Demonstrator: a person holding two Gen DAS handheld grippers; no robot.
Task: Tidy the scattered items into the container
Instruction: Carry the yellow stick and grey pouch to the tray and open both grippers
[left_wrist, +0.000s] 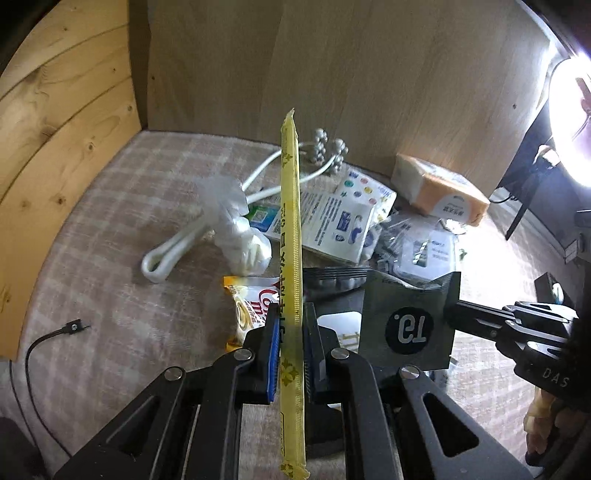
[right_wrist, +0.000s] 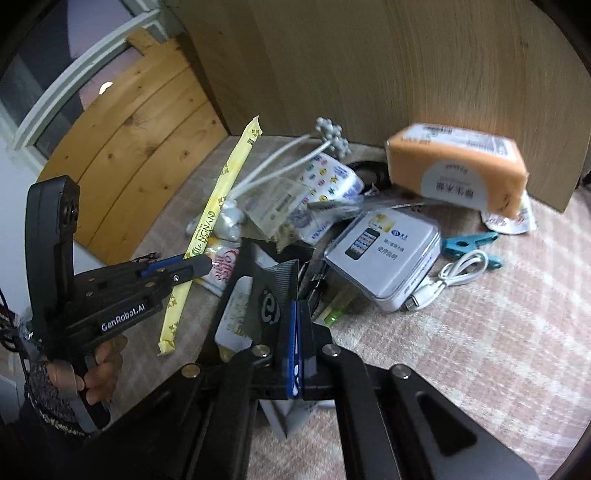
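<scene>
Left gripper (left_wrist: 290, 347) pinching yellow stick pack (left_wrist: 291, 236) – long axis runs straight ahead past the fingertips. Right gripper (right_wrist: 295, 343) clamped on dark sachet (left_wrist: 410, 325), just beside it; container not visible.

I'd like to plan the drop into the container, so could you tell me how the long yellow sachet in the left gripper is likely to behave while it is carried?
The long yellow sachet stands straight above the left gripper, so it is probably fairly stiff. Being thin film, it looks light. Held low on its length, it may swing or slip if tilted.
</scene>
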